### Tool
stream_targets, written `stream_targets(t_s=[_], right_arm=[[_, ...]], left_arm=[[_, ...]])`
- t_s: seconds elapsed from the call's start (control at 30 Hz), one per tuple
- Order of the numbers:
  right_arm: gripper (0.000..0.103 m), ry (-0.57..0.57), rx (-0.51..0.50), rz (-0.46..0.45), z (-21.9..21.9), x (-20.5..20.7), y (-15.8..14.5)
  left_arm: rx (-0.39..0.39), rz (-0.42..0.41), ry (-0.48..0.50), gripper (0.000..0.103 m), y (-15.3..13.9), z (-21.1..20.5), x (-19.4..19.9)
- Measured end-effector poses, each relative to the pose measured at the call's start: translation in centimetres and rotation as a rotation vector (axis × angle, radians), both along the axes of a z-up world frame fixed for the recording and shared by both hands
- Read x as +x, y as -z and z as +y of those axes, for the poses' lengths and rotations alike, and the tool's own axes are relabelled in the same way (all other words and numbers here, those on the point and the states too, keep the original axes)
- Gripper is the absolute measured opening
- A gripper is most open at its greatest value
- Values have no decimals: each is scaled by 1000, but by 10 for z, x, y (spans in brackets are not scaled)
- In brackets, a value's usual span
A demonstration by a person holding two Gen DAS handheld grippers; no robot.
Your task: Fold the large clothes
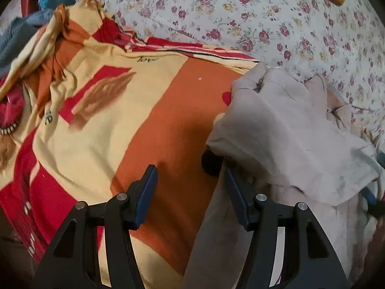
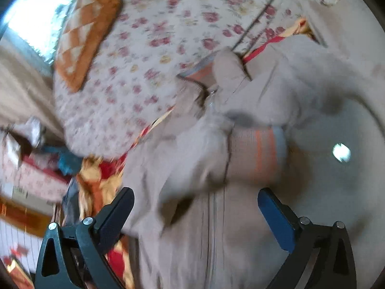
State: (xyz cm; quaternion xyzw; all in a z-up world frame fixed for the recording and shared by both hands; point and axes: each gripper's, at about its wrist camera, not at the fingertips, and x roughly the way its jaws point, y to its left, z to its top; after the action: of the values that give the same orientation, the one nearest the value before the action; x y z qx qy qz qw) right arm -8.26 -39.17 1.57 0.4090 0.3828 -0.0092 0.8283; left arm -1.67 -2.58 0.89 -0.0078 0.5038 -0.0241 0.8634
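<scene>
A large pale grey-beige zip jacket [image 1: 284, 130] lies on a bed, on top of an orange, yellow and red blanket [image 1: 154, 110]. My left gripper [image 1: 190, 175] is open at the jacket's left edge, its right finger [image 1: 237, 192] under a fold of the fabric. In the right wrist view the jacket [image 2: 216, 163] fills the middle, with a striped cuff [image 2: 259, 154] and a zip [image 2: 213, 228] running down. My right gripper [image 2: 195, 207] is open wide just above the jacket and holds nothing. The view is blurred.
A floral bedspread [image 1: 264, 19] covers the bed behind. An orange patterned cushion [image 2: 89, 33] lies on it. Crumpled blue and grey clothes [image 1: 36, 7] are piled at the far left. Furniture and clutter [image 2: 28, 163] stand beside the bed.
</scene>
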Motion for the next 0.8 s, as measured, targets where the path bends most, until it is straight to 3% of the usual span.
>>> stream_targets(t_s=[0.03,0.1,0.13,0.17,0.3,0.4,0.5,0.6,0.67,0.73,0.8], right_arm=[[95,12,-1,19,-3,9,8],[57,32,-64,30,-9,23,7],[26,20,-119,20,-10,26,-1],[23,-2,-164,-3,-12,25,-13],[22,50,-347,-97,-23,-13,-47],[22,100,-497,-51,-33,-39,-38],[22,38,-430,75,-46,-31,-4],[25,37,-409,115,-55,-34,10],[49,30,-386,176,-60,-37,9],[51,50,-355,184,-66,-52,-6],[58,67,-395,158,-63,-69,-25]], left_arm=[[1,1,4,58,-1,-1,0],[2,18,-1,58,1,4,1],[-1,27,-7,58,4,7,2],[-5,33,-11,58,4,12,3],[-32,37,-31,58,3,17,5],[-25,32,-33,58,3,13,7],[-17,31,-22,58,5,5,6],[-13,22,23,58,1,-2,-2],[-10,18,46,58,0,-4,-7],[-4,27,56,58,2,-7,-6],[-7,33,54,58,5,-11,1]])
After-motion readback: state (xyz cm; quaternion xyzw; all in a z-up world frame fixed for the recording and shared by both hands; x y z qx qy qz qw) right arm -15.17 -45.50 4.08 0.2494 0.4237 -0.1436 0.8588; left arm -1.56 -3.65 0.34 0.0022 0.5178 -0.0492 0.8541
